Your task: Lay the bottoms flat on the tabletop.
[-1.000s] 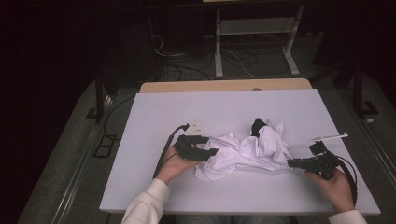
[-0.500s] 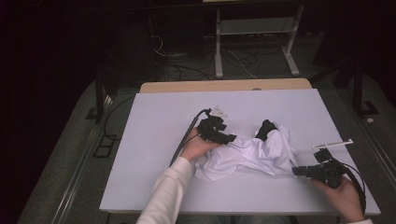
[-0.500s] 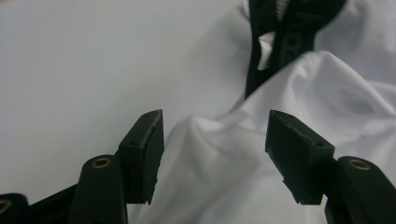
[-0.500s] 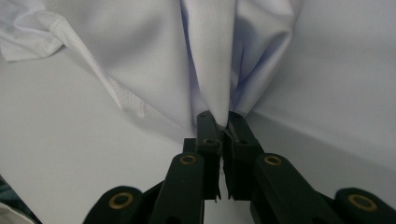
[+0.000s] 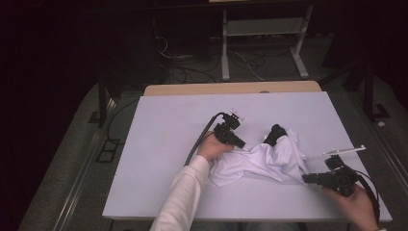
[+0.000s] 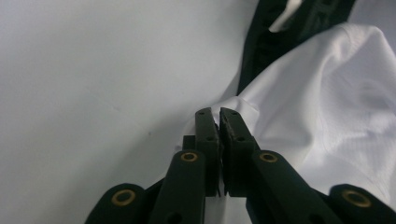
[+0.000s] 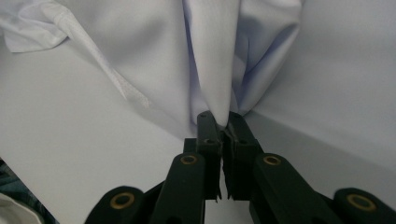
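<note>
High view: we pinch the white garment (image 5: 260, 161) with both tools, left tool (image 5: 239, 143) just closed on its edge, right tool (image 5: 305, 178) clamping a fold near the worktop's (image 5: 163, 144) right edge

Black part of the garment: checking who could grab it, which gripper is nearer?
Left. The left gripper pinches white cloth beside the black part; the right gripper pinches a fold farther off, toward the near right.

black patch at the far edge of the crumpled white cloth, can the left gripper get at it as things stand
Probably not right away: the left gripper is shut on a fold of the crumpled white cloth. It would have to let go first; bare white table lies between it and the black patch.
</note>
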